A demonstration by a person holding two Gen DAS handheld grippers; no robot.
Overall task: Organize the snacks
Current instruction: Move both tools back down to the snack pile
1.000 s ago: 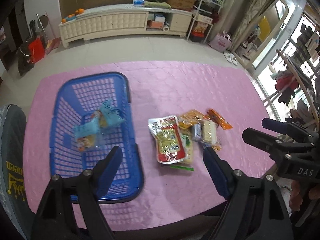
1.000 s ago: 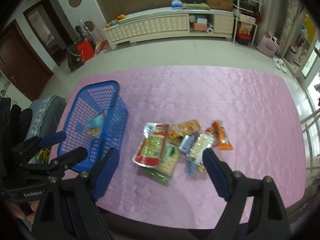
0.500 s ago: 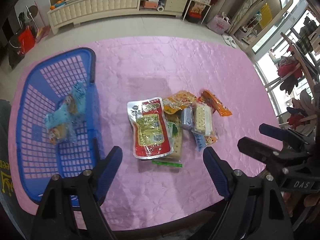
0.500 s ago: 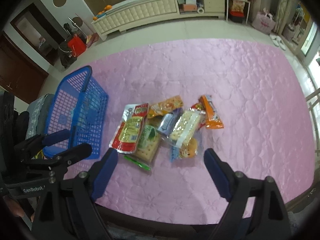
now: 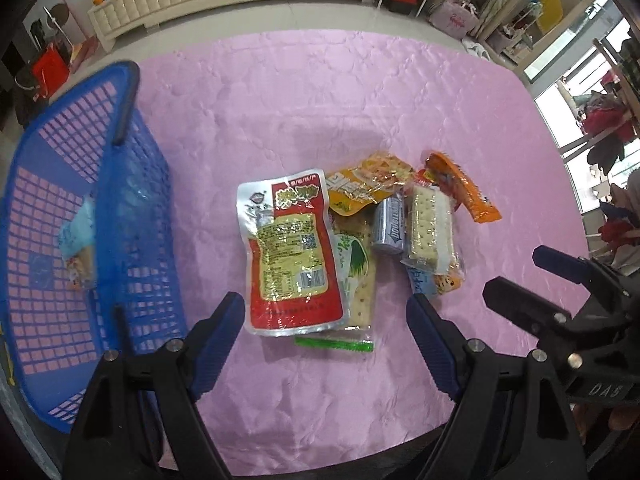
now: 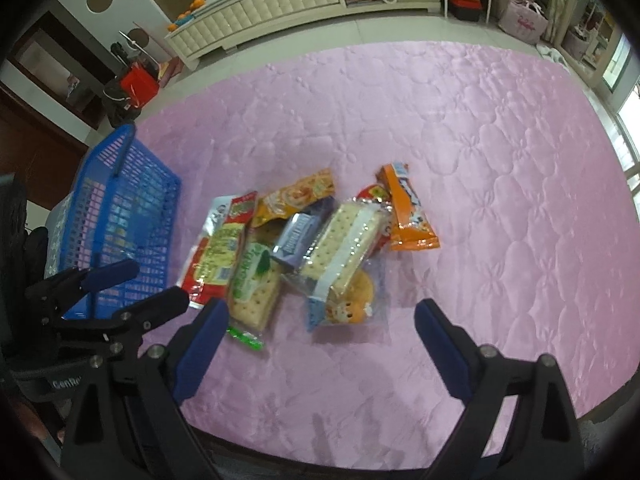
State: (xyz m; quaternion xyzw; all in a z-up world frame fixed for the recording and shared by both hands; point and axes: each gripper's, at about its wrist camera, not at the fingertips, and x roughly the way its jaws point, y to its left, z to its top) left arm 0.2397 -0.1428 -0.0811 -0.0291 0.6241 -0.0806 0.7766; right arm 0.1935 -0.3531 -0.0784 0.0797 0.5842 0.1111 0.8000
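A pile of snack packs lies mid-table: a red pouch [image 5: 294, 256] [image 6: 218, 248], a green-labelled cracker pack [image 5: 358, 280] [image 6: 254, 284], a clear cracker pack [image 5: 428, 228] [image 6: 344, 244], a grey gum pack [image 5: 388, 224] [image 6: 300, 236], a yellow packet [image 5: 368, 184] [image 6: 296, 198] and an orange packet [image 5: 464, 192] [image 6: 408, 216]. Left of the pile stands the blue basket [image 5: 132, 208] [image 6: 132, 220], with a light blue snack [image 5: 78, 236] inside. My left gripper [image 5: 324, 312] hangs open above the pile's near edge. To its right, my right gripper [image 6: 320, 312] is open over the clear cracker pack, holding nothing.
A pink quilted cover [image 5: 320, 100] spreads over the table, whose near edge runs just below both grippers. A white low cabinet [image 6: 280, 4] stands across the floor behind. A red bag [image 6: 138, 84] sits on the floor at the left.
Both grippers have come down closer to the pile, which now looks larger. The basket has slid toward the left edge of both views. The right jaws spread a little wider.
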